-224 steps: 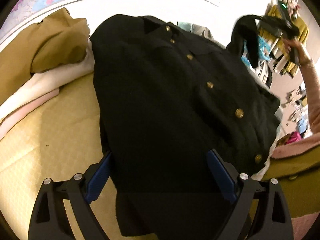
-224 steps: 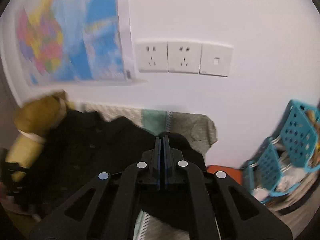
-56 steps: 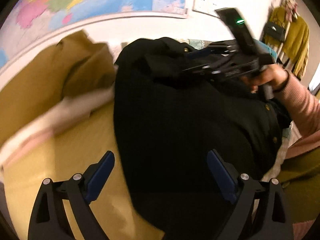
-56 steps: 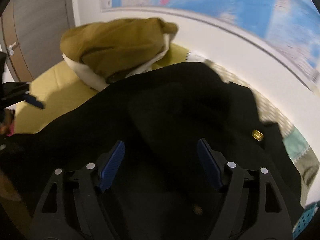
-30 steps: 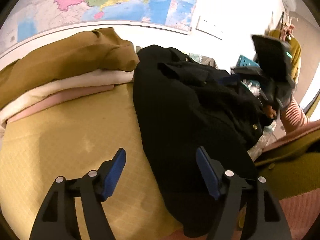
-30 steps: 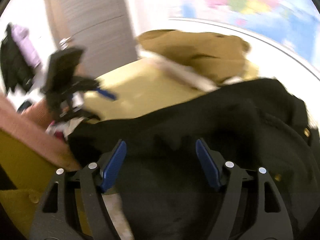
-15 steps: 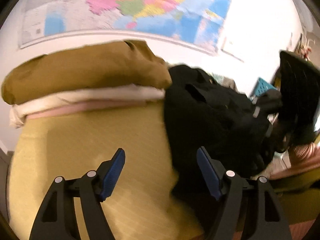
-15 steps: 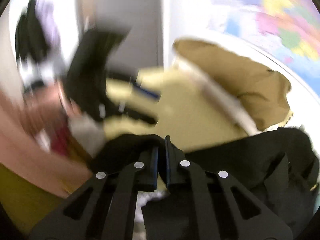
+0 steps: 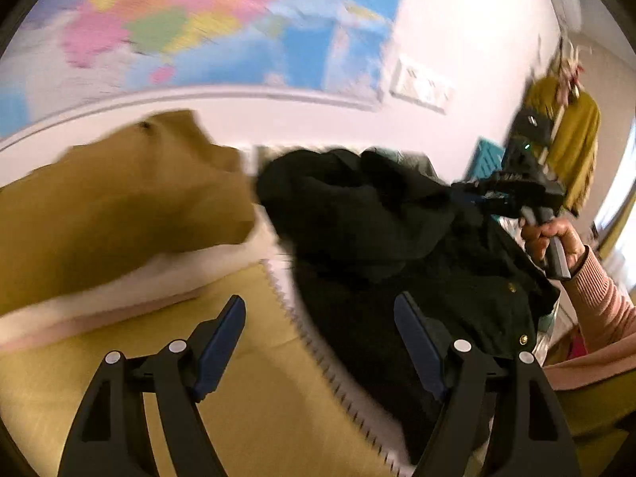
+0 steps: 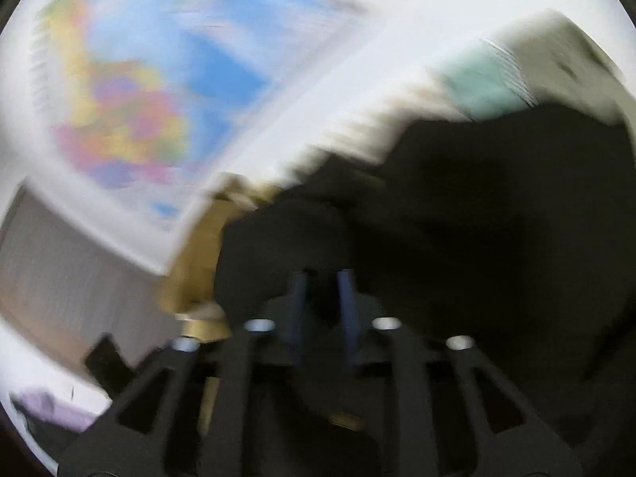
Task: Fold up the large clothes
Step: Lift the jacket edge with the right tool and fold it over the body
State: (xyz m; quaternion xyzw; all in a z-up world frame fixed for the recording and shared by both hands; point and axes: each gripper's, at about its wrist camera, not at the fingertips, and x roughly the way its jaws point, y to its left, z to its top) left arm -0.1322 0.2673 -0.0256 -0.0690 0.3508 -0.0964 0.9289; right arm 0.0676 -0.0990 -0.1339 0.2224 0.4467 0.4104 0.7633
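A black jacket (image 9: pixel 397 246) with gold buttons lies bunched on the yellow quilted surface (image 9: pixel 258 397). My left gripper (image 9: pixel 318 338) is open and empty, hovering over the jacket's left edge. In the left wrist view my right gripper (image 9: pixel 469 192) is raised at the right, holding up a fold of the jacket. In the blurred right wrist view the right gripper (image 10: pixel 322 310) has its blue pads nearly together with black jacket cloth (image 10: pixel 457 238) between them.
A stack of folded clothes, mustard (image 9: pixel 119 198) on top of white and pink, lies at the left. A wall map (image 9: pixel 218 28) and sockets (image 9: pixel 421 87) are behind. A teal basket (image 9: pixel 485 159) and hanging yellow garment (image 9: pixel 572 151) stand at the right.
My right gripper, shut on the jacket's hem, has swung up and over toward the collar end, carrying cloth. My left gripper has tilted back toward the jacket.
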